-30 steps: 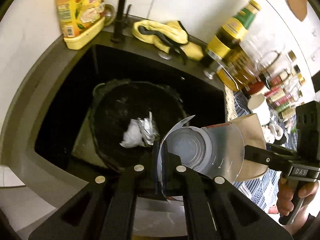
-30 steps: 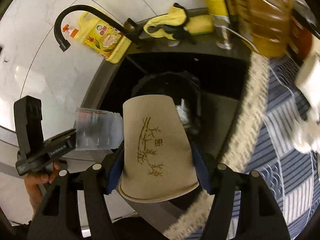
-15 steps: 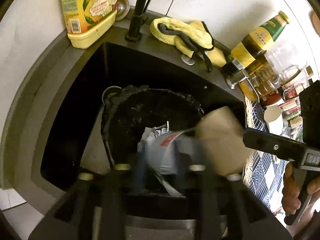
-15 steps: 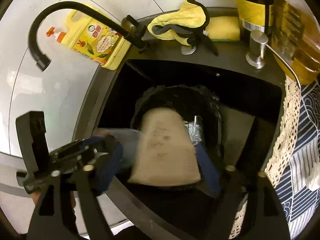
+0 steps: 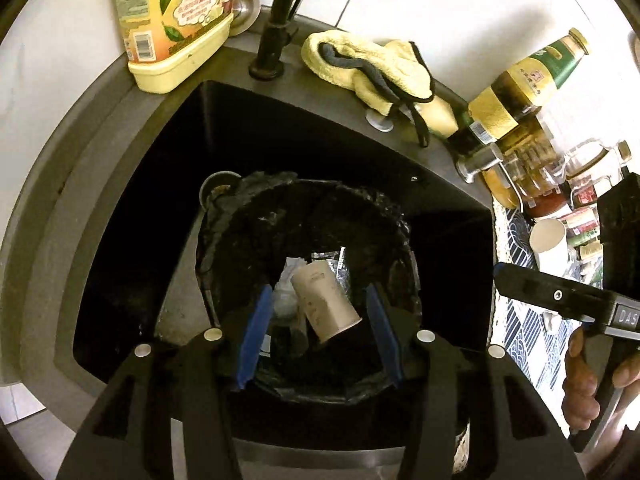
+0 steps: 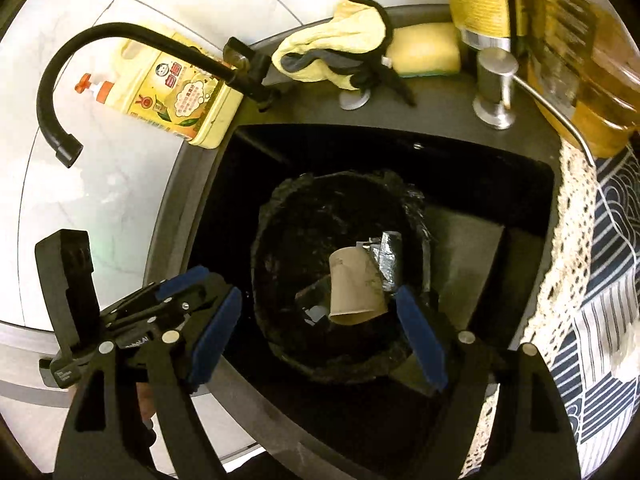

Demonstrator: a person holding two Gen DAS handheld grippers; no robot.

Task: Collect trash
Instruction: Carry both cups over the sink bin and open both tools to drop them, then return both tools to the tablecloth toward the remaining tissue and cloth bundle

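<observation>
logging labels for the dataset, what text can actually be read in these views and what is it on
"DAS": partial lettering on the black handle of the right gripper, cut off at the picture's edge.
Yellow dish soap jug: cartoon label and barcode, characters too blurred to read.
Green-necked glass bottle: yellow label unreadable.
Tan paper cup in the black-lined bin: faint marks, illegible.

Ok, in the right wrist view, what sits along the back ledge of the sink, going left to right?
Black faucet spout → yellow detergent bottle → yellow cloth with grey trim → yellow sponge → steel soap-pump → amber oil bottles.
</observation>
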